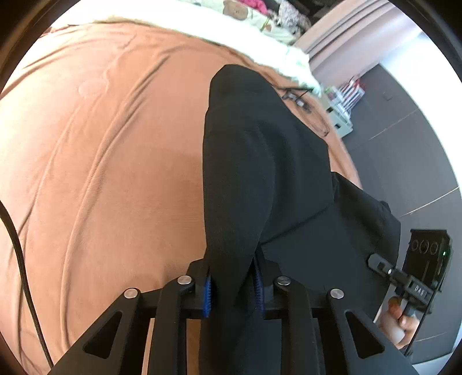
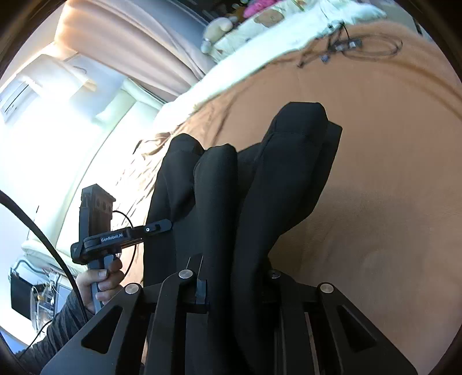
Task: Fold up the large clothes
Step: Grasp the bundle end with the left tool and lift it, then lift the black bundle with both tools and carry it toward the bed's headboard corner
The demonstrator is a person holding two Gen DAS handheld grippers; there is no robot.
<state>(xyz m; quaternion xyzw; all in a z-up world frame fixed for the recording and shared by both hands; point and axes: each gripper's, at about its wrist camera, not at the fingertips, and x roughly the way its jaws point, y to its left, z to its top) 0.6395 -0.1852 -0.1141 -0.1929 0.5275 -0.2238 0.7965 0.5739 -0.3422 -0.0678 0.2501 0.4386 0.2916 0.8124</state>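
Note:
A large black garment [image 1: 260, 161] hangs lifted above the orange-brown bed sheet [image 1: 101, 144]. My left gripper [image 1: 232, 288] is shut on one edge of it, with the cloth pinched between the blue pads [image 1: 206, 297]. In the right wrist view the same garment [image 2: 260, 187] droops in thick folds from my right gripper [image 2: 236, 288], which is shut on it. The right gripper also shows at the right of the left wrist view [image 1: 378, 264], and the left gripper at the left of the right wrist view [image 2: 161, 225], both biting the cloth.
A white blanket [image 1: 260, 31] and soft toys [image 2: 219, 26] lie at the head of the bed. Thin cables [image 2: 355, 46] lie on the sheet near the blanket. Dark floor [image 1: 404, 138] lies beside the bed. A bright window and curtain [image 2: 130, 43] stand behind.

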